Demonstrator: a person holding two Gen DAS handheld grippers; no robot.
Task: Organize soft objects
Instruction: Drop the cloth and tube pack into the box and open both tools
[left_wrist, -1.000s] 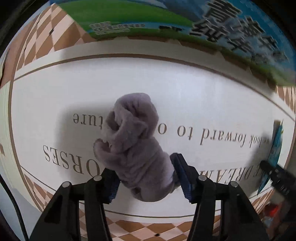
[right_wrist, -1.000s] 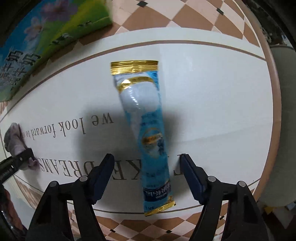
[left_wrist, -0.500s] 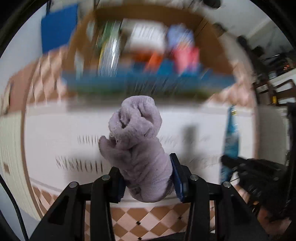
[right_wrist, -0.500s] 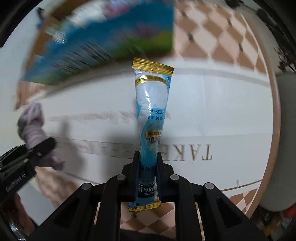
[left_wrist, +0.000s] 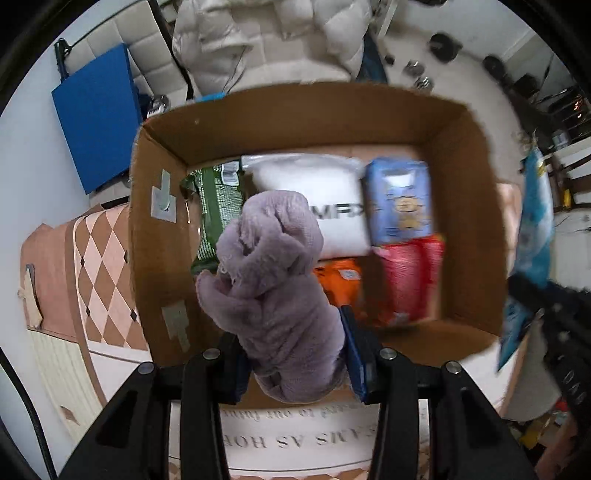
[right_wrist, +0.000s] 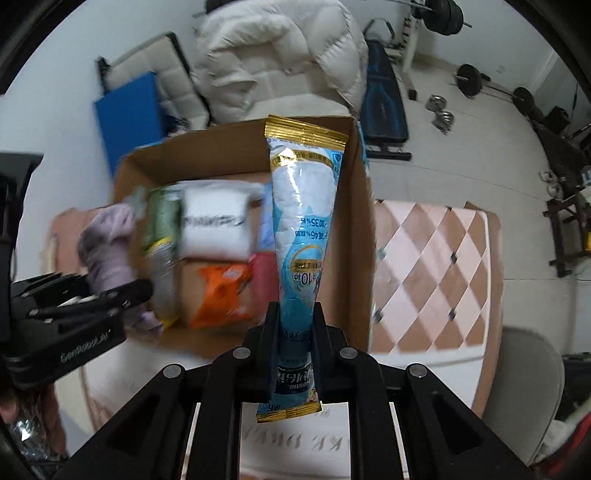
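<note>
My left gripper (left_wrist: 293, 350) is shut on a rolled lilac towel (left_wrist: 269, 291) and holds it in the air at the near edge of an open cardboard box (left_wrist: 162, 236). My right gripper (right_wrist: 295, 332) is shut on a long blue sachet with gold ends (right_wrist: 303, 229), held upright in front of the box's right wall (right_wrist: 360, 229). The towel also shows in the right wrist view (right_wrist: 107, 251), at the box's left side. The sachet shows at the right of the left wrist view (left_wrist: 532, 229).
The box holds a white pack (left_wrist: 321, 199), a blue pack (left_wrist: 400, 199), a red pack (left_wrist: 410, 280), an orange pack (left_wrist: 341, 284) and a green pack (left_wrist: 218, 214). It stands on a checkered table (right_wrist: 432, 273). Behind are a white quilt (right_wrist: 273, 55), a blue board (left_wrist: 96, 114) and gym weights (right_wrist: 476, 81).
Both grippers closed on their objects, lifted them off the white mat and tilted up toward the box. The box interior has come into view.
</note>
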